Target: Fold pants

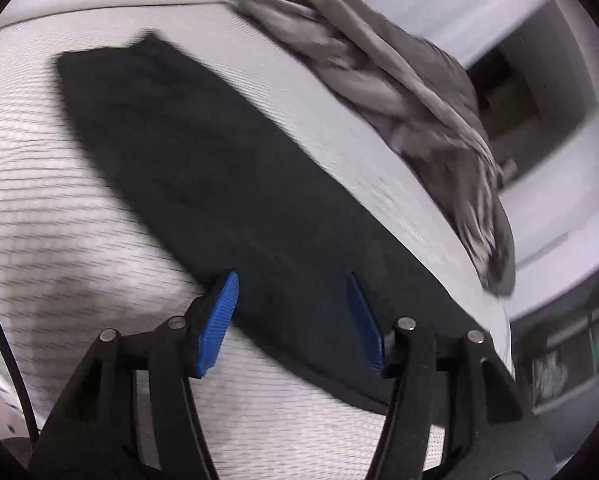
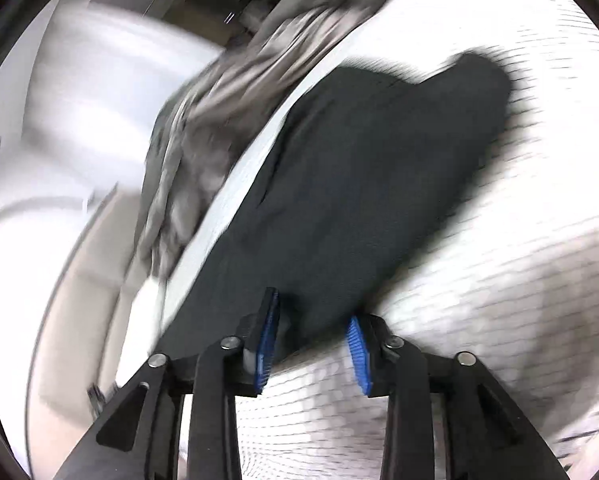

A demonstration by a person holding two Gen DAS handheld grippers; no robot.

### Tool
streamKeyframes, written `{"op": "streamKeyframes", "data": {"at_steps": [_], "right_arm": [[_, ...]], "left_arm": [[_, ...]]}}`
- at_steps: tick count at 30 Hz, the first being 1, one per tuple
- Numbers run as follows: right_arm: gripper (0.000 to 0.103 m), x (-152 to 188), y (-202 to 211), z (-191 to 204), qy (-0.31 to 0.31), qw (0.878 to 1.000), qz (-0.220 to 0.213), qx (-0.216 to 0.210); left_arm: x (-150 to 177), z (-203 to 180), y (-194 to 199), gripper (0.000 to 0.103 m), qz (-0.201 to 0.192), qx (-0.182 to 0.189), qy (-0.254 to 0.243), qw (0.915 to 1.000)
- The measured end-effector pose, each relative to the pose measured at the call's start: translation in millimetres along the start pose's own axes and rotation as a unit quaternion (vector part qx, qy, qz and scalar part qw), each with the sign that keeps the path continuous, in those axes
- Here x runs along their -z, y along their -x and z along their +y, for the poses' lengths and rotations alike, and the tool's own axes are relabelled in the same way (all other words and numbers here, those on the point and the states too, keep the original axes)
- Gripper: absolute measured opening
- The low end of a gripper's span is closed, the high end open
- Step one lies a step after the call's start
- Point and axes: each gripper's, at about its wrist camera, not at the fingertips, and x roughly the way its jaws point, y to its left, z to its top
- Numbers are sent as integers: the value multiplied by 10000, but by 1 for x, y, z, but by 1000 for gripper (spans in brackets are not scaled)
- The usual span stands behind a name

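Two sets of tongs with ribbed blue pads hang over a bed with a white, finely quilted mattress (image 1: 59,208). The black pants (image 1: 203,168), matte and smooth, lie flat in a long folded strip, running parallel to one edge of the bed. The left tongs (image 1: 293,320) stand open above the strip's near end, gripping nothing. The right tongs (image 2: 313,344) are open too, empty, over its other end. A crumpled grey blanket (image 1: 399,80) lies bunched along that edge.
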Motion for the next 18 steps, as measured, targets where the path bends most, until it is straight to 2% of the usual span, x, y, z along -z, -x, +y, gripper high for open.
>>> {"op": "streamKeyframes", "data": {"at_steps": [2,5,6,7,8,9,11,14,16,18], "right_arm": [[36,-13,1,-11,-339,9992,-175,-110],[42,-34,-16,-8,-406,9988,-282,-46],[44,-41,-24,-6,-389,9988,-306,-1],[44,-47,-29,-5,-363,9988,-322,47],[44,-52,-34,-4,-281,9990,-315,175],[35,-53,-34,-3,-189,9988,-311,326],[26,-53,-30,2,169,9979,-228,574],[26,-48,-17,8,541,9955,-162,765],[32,-43,-4,3,555,9954,-85,778],[46,-38,14,-7,377,9967,-162,701]], "left_arm": [[17,-39,-21,67,248,238,-337,9988],[50,-82,-59,68,909,571,-651,9921],[62,-90,-74,68,1147,618,-719,9889],[73,-99,-89,68,1309,488,-877,9863],[79,-104,-93,68,1264,383,-994,9863],[80,-107,-97,68,1118,311,-1116,9870],[85,-111,-101,68,975,278,-1259,9868],[91,-111,-101,68,1010,364,-1310,9855],[84,-109,-102,68,995,354,-1398,9845],[81,-106,-102,68,989,354,-1434,9841]]}}
